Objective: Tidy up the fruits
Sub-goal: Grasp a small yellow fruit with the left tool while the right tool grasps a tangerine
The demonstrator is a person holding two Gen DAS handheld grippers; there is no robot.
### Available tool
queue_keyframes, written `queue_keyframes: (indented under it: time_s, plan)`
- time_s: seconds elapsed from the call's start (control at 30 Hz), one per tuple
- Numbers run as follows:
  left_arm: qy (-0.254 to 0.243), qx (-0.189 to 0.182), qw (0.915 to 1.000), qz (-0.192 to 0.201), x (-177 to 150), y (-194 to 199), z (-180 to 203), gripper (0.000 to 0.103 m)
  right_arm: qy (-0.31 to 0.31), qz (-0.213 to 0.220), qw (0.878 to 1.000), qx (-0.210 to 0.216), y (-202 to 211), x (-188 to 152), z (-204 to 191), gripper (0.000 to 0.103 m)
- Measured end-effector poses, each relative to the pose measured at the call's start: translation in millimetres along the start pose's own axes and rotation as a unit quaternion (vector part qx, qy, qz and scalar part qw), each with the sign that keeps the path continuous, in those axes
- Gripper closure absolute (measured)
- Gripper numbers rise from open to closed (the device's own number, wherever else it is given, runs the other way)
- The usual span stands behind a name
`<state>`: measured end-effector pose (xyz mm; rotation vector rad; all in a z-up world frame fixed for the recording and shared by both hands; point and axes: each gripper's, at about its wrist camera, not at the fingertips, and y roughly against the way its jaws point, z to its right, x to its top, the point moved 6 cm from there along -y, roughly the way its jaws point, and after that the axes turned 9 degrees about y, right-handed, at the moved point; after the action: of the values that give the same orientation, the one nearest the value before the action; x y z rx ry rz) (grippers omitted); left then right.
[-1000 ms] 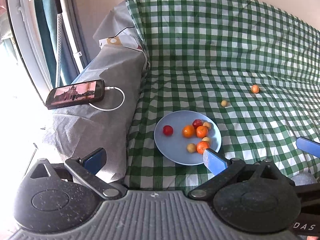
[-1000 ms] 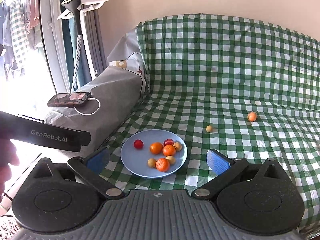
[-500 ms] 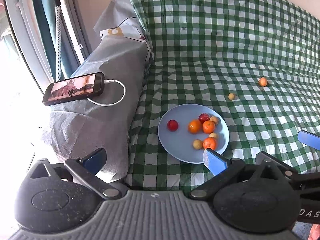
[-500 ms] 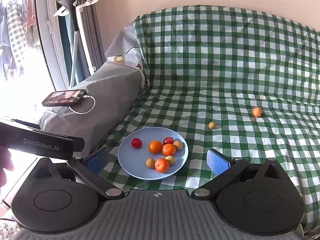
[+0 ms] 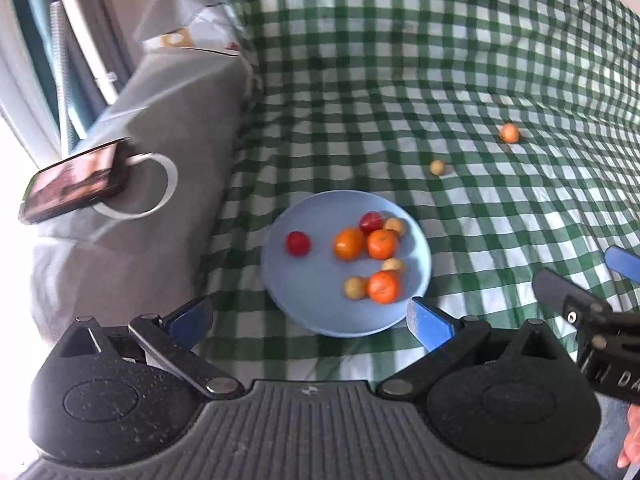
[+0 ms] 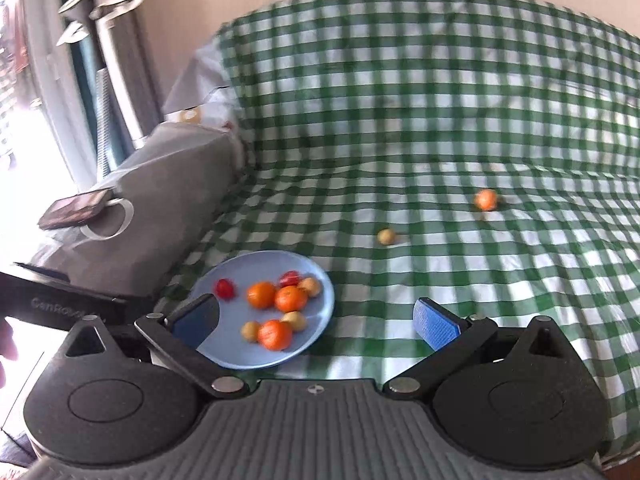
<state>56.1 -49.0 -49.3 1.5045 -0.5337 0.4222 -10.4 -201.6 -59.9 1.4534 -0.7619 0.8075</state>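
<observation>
A light blue plate [image 5: 316, 308] [image 6: 244, 354] lies on the green checked cover and holds several oranges, red fruits and small yellow fruits. A small yellow fruit [image 5: 437, 167] [image 6: 386, 236] and an orange [image 5: 509, 133] [image 6: 486, 200] lie loose on the cover beyond it. My left gripper [image 5: 310, 320] is open and empty just in front of the plate's near rim. My right gripper [image 6: 316, 318] is open and empty, its left finger over the plate's near left part; it also shows in the left wrist view [image 5: 580, 304].
A grey covered armrest [image 5: 120, 216] [image 6: 132, 204] stands left of the plate, with a phone [image 5: 72, 186] [image 6: 74, 208] and its white cable on top. A white stand [image 6: 108, 52] and curtains are at the far left. The cover's back rises behind the fruits.
Both grippers have moved forward toward the plate, which now looks larger and closer. Both stay open. The fruits have not moved.
</observation>
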Motion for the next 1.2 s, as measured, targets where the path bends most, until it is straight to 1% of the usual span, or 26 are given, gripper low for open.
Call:
queue_keyframes:
  time_s: [0.23,0.43,0.5,0.57,0.63,0.7,0.77,0.83,0.97,1.07,1.17,1.2]
  plan:
    - [-0.008,-0.036,0.9991,-0.019,33,-37,58,0.000,-0.032,-0.004,0.997,-0.063,-21,0,76,0.001]
    - [-0.015,-0.058,0.9982,-0.010,69,-78,116,0.000,-0.045,-0.001,0.992,-0.119,-49,4,145,0.001]
    - [-0.015,-0.069,0.9974,-0.011,79,-97,135,0.000,-0.048,-0.004,0.990,-0.136,-63,6,169,0.001]
    - [-0.014,-0.075,0.9969,-0.018,89,-119,151,0.000,-0.055,0.001,0.988,-0.144,-80,8,191,0.001]
    - [-0.022,-0.083,0.9961,-0.018,99,-140,167,0.000,-0.057,-0.008,0.987,-0.150,-103,10,213,0.001]
    - [-0.029,-0.085,0.9957,-0.024,108,-165,179,0.000,-0.062,-0.007,0.985,-0.160,-128,12,234,0.001]
    - [-0.026,-0.086,0.9952,-0.038,116,-191,186,0.000,-0.065,-0.016,0.985,-0.157,-159,14,252,0.001]
    - [-0.024,-0.084,0.9951,-0.047,123,-216,190,0.000,-0.076,-0.021,0.986,-0.145,-190,16,266,0.001]
    - [-0.019,-0.070,0.9934,-0.089,129,-269,191,0.000,-0.064,-0.034,0.989,-0.126,-252,23,279,0.001]
    - [-0.014,-0.064,0.9926,-0.102,129,-296,189,0.000,-0.040,-0.037,0.991,-0.118,-295,30,280,0.001]
    - [-0.016,-0.055,0.9913,-0.118,127,-316,189,0.000,-0.033,-0.046,0.991,-0.123,-328,38,285,0.001]
    - [-0.028,-0.048,0.9926,-0.108,127,-318,192,0.000,-0.034,-0.050,0.991,-0.124,-336,39,287,0.001]
